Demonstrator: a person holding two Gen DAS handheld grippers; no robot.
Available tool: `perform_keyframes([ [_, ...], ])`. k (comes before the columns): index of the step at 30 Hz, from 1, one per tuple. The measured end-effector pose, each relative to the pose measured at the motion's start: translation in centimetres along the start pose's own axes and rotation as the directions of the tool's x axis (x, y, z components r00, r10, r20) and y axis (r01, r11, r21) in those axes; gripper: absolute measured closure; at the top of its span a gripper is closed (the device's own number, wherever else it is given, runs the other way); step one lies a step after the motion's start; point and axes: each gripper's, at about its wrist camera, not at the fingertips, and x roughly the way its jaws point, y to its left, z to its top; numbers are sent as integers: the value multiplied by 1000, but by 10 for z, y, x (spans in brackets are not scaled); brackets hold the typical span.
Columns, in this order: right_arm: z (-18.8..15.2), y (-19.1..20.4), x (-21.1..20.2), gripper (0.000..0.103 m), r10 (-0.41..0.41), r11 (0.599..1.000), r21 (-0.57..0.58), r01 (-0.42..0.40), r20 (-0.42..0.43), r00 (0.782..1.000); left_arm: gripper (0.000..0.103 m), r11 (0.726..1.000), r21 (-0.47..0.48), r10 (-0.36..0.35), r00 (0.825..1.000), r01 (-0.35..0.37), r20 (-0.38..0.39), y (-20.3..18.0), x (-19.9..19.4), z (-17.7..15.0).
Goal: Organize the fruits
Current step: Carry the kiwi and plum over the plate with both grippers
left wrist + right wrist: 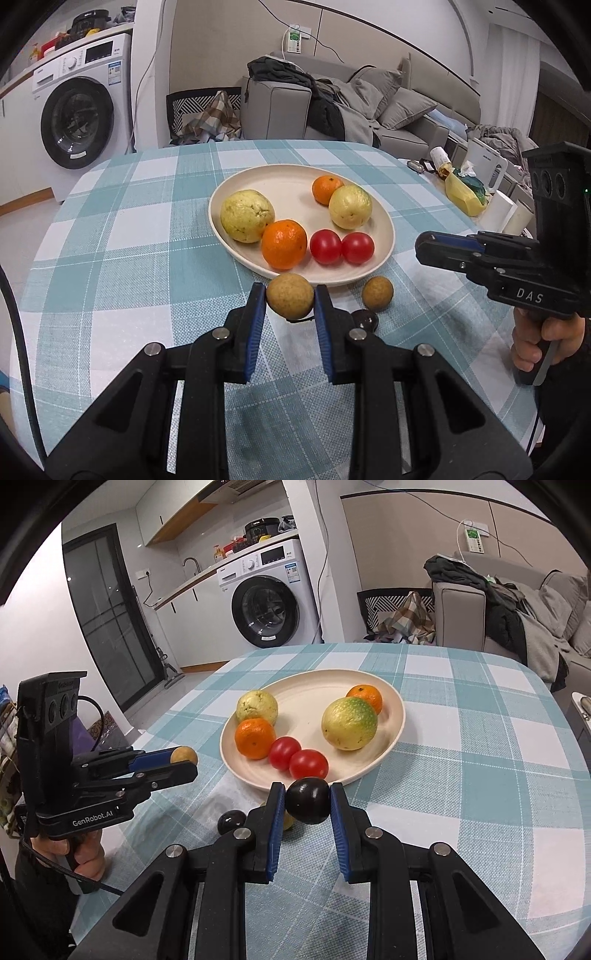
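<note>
Blue pads on the left gripper (290,297) press both sides of a small tan round fruit (290,296), so its fingers are closed on it with only the fruit's width between them. The fruit sits right at the fingertips, probably so it can drop cleanly when they part. Just beyond those fingertips lies the near rim of the cream plate (295,177), which suggests this fruit is headed there. To the right of the fingers a second tan fruit (377,293) rests on the checked cloth of the worktop (110,229), close beside the plate, and a dark fruit (365,320) lies just behind the right fingertip.

Over in the right wrist view, the right gripper (307,800) pinches a glossy dark plum-like fruit (307,800) the same way, fingers closed on it at the tips. Directly ahead is the plate's rim again. Left of these fingers another dark fruit (231,821) waits on the cloth, and something yellowish peeks out behind the left finger, too hidden to name.

On the plate, from the fingers outward: two red tomatoes (341,246), an orange (284,243), two pale green guava-like fruits (247,216), and a smaller orange (327,189) at the back. Like kinds mostly sit side by side, so pairing seems to be the aim.
</note>
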Motion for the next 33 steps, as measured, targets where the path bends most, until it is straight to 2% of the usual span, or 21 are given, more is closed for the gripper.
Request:
perform_keyframes([
  [18,16,-11,-7,78,-15,1000,19,13,69,998,80,1000,-1,9,1000,-9,27,-8,14,17],
  [33,36,-18,6,78,-34,999,29,31,99,994,80,998,56,27,999,-30,43,-26,33,39],
])
